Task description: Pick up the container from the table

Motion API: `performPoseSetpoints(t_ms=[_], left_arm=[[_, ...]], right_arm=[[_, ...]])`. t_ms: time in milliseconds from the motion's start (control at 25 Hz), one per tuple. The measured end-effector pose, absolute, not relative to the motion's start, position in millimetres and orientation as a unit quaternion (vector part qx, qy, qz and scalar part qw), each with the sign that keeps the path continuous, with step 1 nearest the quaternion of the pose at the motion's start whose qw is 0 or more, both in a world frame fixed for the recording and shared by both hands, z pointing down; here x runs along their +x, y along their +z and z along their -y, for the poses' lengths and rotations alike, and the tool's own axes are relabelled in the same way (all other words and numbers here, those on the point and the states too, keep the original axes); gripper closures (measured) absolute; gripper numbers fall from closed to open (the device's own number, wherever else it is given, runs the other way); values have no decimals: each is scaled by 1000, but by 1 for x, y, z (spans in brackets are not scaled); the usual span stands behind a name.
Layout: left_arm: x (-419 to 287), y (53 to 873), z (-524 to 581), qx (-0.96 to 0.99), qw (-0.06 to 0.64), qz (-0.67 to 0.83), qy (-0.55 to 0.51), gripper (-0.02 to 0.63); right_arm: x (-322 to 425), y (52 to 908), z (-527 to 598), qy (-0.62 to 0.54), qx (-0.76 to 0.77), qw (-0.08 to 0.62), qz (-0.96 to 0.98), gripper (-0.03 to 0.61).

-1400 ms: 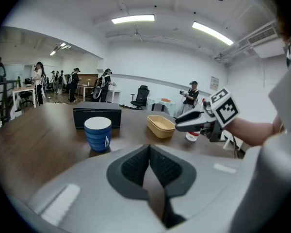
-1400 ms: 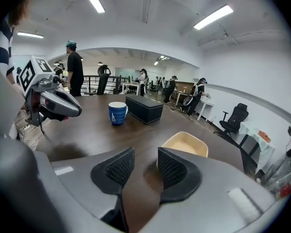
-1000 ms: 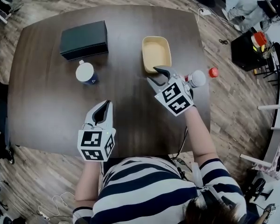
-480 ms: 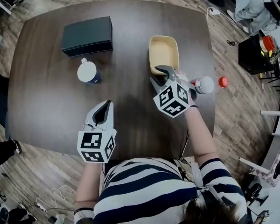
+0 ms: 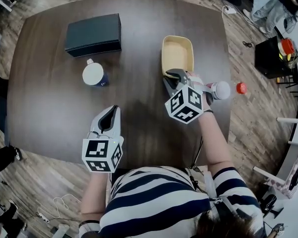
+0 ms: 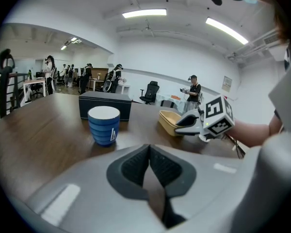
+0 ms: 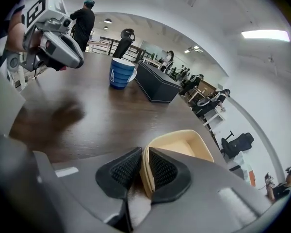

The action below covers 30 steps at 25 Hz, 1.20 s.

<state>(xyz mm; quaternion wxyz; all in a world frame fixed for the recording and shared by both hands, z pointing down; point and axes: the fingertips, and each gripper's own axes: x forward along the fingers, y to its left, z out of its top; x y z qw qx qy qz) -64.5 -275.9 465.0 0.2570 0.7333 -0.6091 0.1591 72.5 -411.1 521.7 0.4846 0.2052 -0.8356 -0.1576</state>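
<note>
The container (image 5: pixel 178 53) is a shallow tan tray on the dark table (image 5: pixel 49 108), right of centre. My right gripper (image 5: pixel 174 78) is at its near end with the jaws closing. One pad is inside and one outside the near wall (image 7: pixel 144 171), and both press on it. In the left gripper view the container (image 6: pixel 169 122) sits flat on the table with the right gripper (image 6: pixel 186 125) at its rim. My left gripper (image 5: pixel 109 117) hovers over the table's near left part, shut and holding nothing, with its pads (image 6: pixel 136 161) together.
A blue cup with a white lid (image 5: pixel 93 75) stands left of centre, with a black box (image 5: pixel 93 34) behind it. A white bottle (image 5: pixel 220 89) and a red cap (image 5: pixel 241 88) lie by the right edge. People and office chairs are in the background.
My right gripper sank onto the container's near end and its jaws came together around the wall. The left gripper stayed about where it was.
</note>
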Motion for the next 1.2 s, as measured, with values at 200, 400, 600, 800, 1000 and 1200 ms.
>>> performPoseSetpoints(t_ms=[200, 400, 600, 800, 1000, 1200], left_arm=[[-71, 460, 273, 731, 254, 615, 155, 614], [-76, 458, 266, 731, 249, 617, 150, 614], [-85, 451, 257, 735, 239, 618, 144, 614], [-92, 439, 250, 739, 229, 619, 134, 614], [-101, 432, 240, 743, 222, 619, 122, 614], [-115, 426, 227, 748, 216, 617, 114, 614]], right_arm=[[71, 520, 406, -143, 191, 486, 841, 545], [68, 520, 397, -152, 188, 495, 835, 548], [62, 507, 382, -160, 196, 491, 833, 549], [61, 489, 358, -163, 199, 484, 836, 549], [57, 477, 328, -154, 199, 479, 841, 549], [48, 469, 297, -149, 199, 482, 840, 549]])
